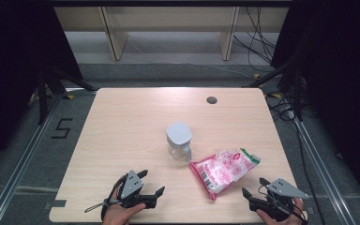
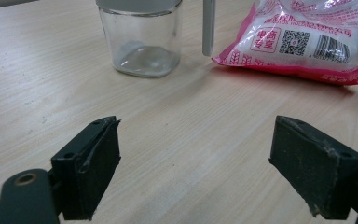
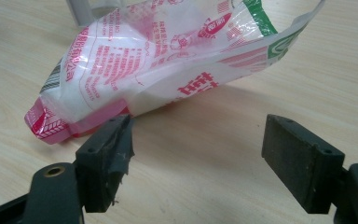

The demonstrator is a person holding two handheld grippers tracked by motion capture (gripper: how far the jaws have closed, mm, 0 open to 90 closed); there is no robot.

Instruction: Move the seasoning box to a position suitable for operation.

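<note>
A clear glass jar with a grey lid and handle stands near the table's middle; the left gripper view shows its glass body ahead of the jaws. A pink, white and green plastic bag of white grains lies just right of the jar, also seen as the bag and up close as the bag. My left gripper rests open near the front edge, with nothing between its jaws. My right gripper stands open just in front of the bag, apart from it.
The wooden table has a round cable hole at the back right. Black frames and loose cables stand on the floor to both sides, and light wooden furniture legs stand beyond the far edge.
</note>
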